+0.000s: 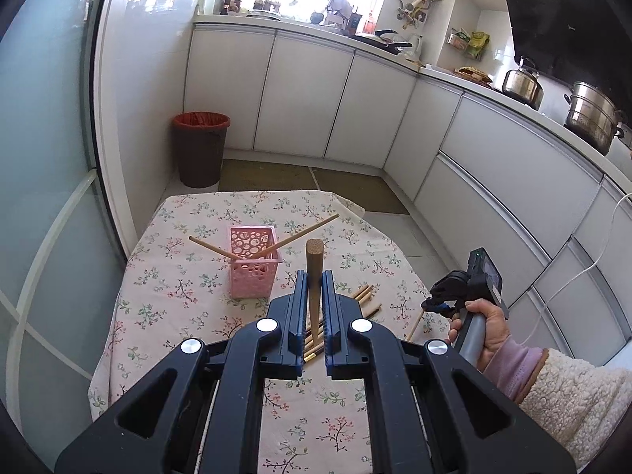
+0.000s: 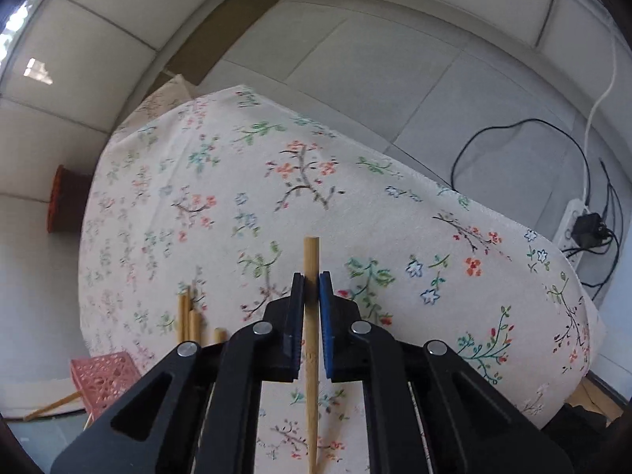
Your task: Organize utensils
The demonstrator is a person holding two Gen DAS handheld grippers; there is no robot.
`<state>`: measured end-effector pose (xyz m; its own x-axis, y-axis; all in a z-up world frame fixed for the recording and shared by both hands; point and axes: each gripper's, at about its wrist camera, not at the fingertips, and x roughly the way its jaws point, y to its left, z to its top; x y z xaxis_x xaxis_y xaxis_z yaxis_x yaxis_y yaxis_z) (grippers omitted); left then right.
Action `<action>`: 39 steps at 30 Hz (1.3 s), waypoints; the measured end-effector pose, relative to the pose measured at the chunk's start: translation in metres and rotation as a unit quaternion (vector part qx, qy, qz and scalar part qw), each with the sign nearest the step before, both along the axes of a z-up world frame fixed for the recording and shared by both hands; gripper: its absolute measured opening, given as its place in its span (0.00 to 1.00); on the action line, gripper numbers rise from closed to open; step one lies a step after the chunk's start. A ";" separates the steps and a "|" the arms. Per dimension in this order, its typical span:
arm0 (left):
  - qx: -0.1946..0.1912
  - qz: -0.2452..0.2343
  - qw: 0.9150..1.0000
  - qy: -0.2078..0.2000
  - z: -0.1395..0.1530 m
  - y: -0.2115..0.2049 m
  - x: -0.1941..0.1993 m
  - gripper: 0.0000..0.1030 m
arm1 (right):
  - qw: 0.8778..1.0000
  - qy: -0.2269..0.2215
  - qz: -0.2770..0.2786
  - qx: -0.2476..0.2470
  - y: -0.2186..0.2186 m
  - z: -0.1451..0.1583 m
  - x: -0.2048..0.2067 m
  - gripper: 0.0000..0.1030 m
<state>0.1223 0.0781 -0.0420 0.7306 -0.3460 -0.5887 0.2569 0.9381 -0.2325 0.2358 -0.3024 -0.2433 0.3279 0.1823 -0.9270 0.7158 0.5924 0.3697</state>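
My left gripper (image 1: 315, 282) is shut on a wooden chopstick (image 1: 314, 268) that points up and away, held above the floral tablecloth (image 1: 189, 288). A pink perforated holder (image 1: 254, 262) stands just left of it with two chopsticks (image 1: 304, 231) leaning out. Several loose chopsticks (image 1: 365, 294) lie on the cloth behind my left fingers. My right gripper (image 2: 312, 288) is shut on another chopstick (image 2: 311, 260), close over the cloth; it also shows in the left wrist view (image 1: 434, 302) at the table's right edge. The holder (image 2: 103, 375) shows at lower left in the right wrist view.
A bin with a red liner (image 1: 200, 148) stands on the floor beyond the table. White cabinets (image 1: 493, 166) run along the right. A power strip with cables (image 2: 576, 221) lies on the floor right of the table.
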 end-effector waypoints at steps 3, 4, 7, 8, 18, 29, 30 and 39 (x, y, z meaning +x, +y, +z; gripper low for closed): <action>-0.002 0.002 1.000 -0.006 0.006 0.001 -0.003 0.06 | 0.998 -0.051 0.046 -0.003 0.016 0.033 -0.008 0.08; -0.003 0.003 1.000 -0.009 0.008 0.002 -0.004 0.06 | 0.995 -0.072 0.062 -0.003 0.023 0.046 -0.013 0.08; -0.006 0.008 1.000 -0.013 0.015 0.004 -0.007 0.06 | 0.987 -0.122 0.108 -0.011 0.043 0.080 -0.026 0.08; -0.007 0.010 1.000 -0.014 0.017 0.005 -0.008 0.06 | 0.982 -0.138 0.125 -0.013 0.049 0.091 -0.030 0.08; -0.020 0.035 0.999 -0.034 0.038 0.018 -0.008 0.06 | 0.952 -0.236 0.192 -0.024 0.077 0.178 -0.062 0.08; -0.026 0.077 0.995 -0.059 0.069 0.036 0.024 0.06 | 0.918 -0.325 0.229 0.011 0.089 0.286 -0.058 0.08; -0.025 0.082 0.994 -0.063 0.072 0.037 0.030 0.06 | 0.913 -0.335 0.231 0.009 0.092 0.295 -0.056 0.08; 0.001 0.107 0.993 -0.059 0.068 0.037 0.091 0.06 | 0.893 -0.380 0.241 -0.023 0.128 0.330 -0.008 0.08</action>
<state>0.2131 0.1149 0.0262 0.8510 -0.1740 -0.4955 0.0767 0.9746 -0.2105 0.2278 -0.1743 0.0869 0.7590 0.4388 -0.4809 -0.0731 0.7915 0.6068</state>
